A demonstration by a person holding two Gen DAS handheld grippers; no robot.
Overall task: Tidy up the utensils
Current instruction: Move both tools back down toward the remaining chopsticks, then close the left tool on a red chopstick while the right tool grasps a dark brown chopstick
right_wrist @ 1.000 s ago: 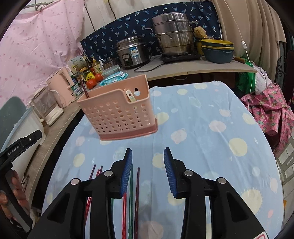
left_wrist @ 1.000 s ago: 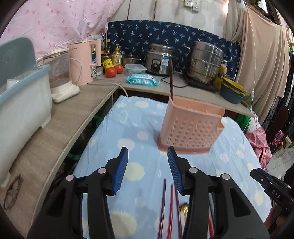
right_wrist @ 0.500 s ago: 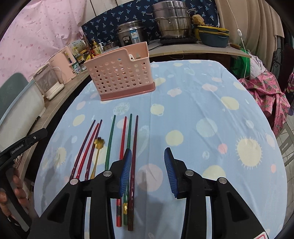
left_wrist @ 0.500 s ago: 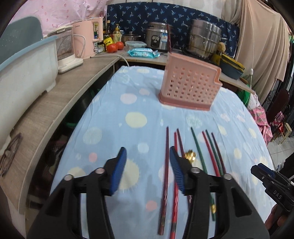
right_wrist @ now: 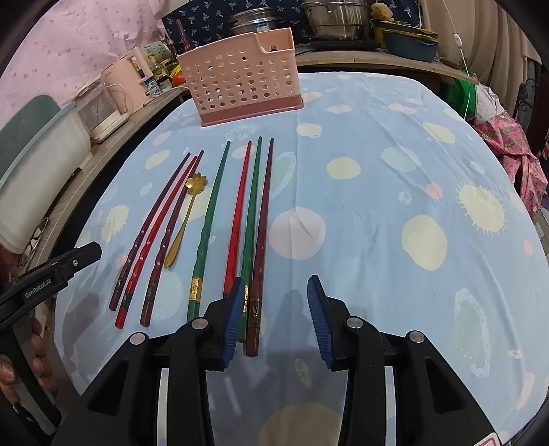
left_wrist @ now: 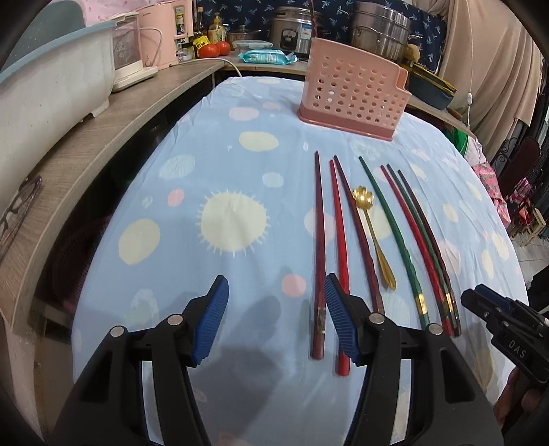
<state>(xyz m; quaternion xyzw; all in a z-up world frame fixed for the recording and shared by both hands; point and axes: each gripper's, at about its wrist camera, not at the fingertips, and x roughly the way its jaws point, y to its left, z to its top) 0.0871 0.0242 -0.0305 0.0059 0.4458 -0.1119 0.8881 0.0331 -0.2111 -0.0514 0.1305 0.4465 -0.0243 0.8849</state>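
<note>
Blue tablecloth [right_wrist: 377, 144]; chopstick [left_wrist: 313, 20] in pink caddy [left_wrist: 353, 91].

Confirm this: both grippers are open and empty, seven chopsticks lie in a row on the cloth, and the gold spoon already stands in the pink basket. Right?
Not quite. The gold spoon lies flat on the cloth among the chopsticks, well short of the pink basket, as the right wrist view shows. The rest holds.

Blue spotted tablecloth [left_wrist: 233, 164] carries pink holder [left_wrist: 353, 91], chopsticks [left_wrist: 319, 240] and gold spoon [left_wrist: 374, 233].
</note>
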